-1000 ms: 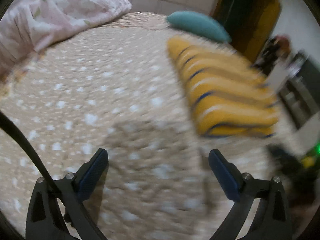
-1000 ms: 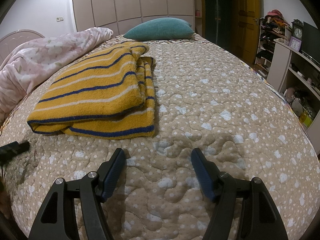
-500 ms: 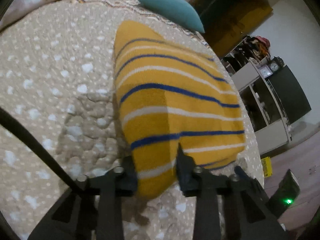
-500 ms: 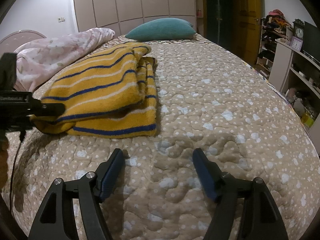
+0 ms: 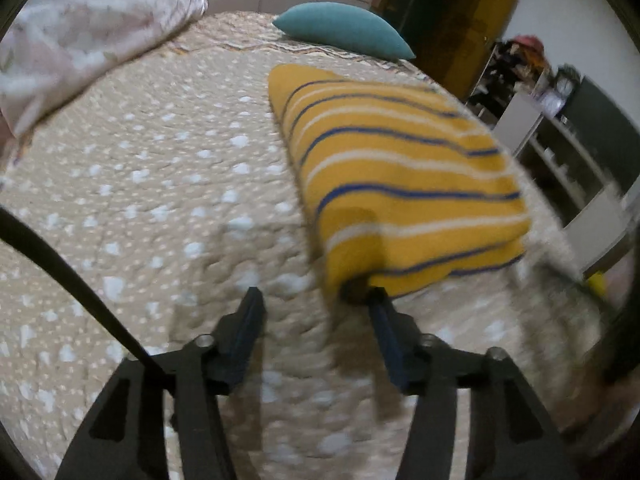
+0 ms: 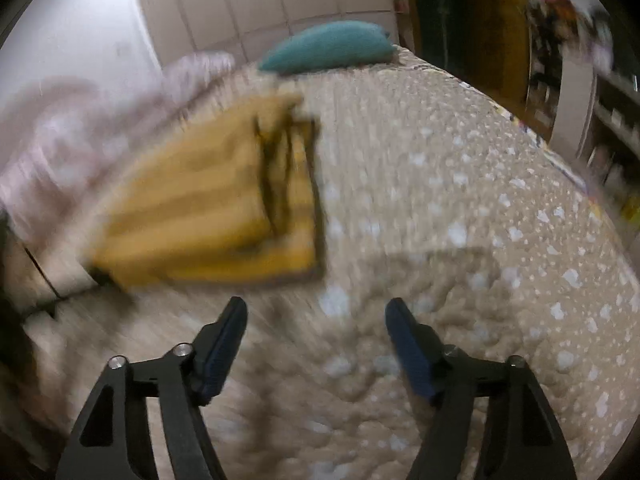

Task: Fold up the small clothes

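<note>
Your yellow striped garment is lying folded on the quilted bedspread, with the teal pillow and the pink duvet further up the bed. Your left gripper is opening right now, and there's only bedspread in the gap. The garment's near corner sits just beside the right-hand pad, maybe brushing its tip, but nothing is pinched. To me that reads like you're letting the corner go so the fold stays put.

Right gripper is spread wide and empty, hovering over bare quilt, with the garment off to its left. That view is badly blurred, so the edges aren't clear. My guess is it's kept clear so it doesn't drag the fold.
</note>
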A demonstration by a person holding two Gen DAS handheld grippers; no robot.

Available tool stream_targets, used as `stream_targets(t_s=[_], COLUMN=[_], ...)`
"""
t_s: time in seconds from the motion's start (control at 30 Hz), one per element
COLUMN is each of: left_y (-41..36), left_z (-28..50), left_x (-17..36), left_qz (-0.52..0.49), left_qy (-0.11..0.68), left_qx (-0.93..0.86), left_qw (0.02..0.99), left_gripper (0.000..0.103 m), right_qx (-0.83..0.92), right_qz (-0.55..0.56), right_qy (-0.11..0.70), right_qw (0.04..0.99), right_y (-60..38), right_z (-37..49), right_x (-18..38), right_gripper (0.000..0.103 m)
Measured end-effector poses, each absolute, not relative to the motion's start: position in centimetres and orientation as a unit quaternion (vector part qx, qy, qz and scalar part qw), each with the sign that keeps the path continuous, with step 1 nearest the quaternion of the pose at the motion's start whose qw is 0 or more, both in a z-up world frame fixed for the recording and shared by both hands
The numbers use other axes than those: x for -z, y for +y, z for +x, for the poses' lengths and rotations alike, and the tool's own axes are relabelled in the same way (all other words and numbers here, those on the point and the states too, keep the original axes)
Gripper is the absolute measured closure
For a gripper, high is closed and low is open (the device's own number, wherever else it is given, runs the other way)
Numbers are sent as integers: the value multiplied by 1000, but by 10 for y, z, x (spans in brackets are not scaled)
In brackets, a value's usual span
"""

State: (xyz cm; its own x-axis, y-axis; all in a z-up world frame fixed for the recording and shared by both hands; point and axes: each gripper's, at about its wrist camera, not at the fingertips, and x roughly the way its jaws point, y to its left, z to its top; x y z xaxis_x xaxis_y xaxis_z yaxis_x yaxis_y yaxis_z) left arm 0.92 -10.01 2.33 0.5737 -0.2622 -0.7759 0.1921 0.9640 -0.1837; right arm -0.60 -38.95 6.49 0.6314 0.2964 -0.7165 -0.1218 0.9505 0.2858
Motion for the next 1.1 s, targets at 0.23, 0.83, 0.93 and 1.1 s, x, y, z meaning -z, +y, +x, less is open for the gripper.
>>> stream_targets(t_s=[0.23, 0.83, 0.93, 1.1], left_y=[-107, -95, -99, -107], left_z=[3, -19, -20, -26], left_x=[-6, -3, -4, -5], left_qz=[17, 11, 19, 30], left_qy=[410, 407, 407, 421], left_qx=[132, 137, 133, 101], left_qw=[902, 903, 903, 901], left_gripper=[20, 16, 15, 11], right_qx=[-260, -182, -169, -150], right_qz=[282, 396, 356, 283], right_qy=[379, 489, 485, 465], right_qw=[842, 755, 781, 826], right_y=[-389, -427, -435, -433], right_z=[99, 147, 115, 66], right_x=[-124, -9, -21, -49], right_gripper=[64, 84, 83, 63])
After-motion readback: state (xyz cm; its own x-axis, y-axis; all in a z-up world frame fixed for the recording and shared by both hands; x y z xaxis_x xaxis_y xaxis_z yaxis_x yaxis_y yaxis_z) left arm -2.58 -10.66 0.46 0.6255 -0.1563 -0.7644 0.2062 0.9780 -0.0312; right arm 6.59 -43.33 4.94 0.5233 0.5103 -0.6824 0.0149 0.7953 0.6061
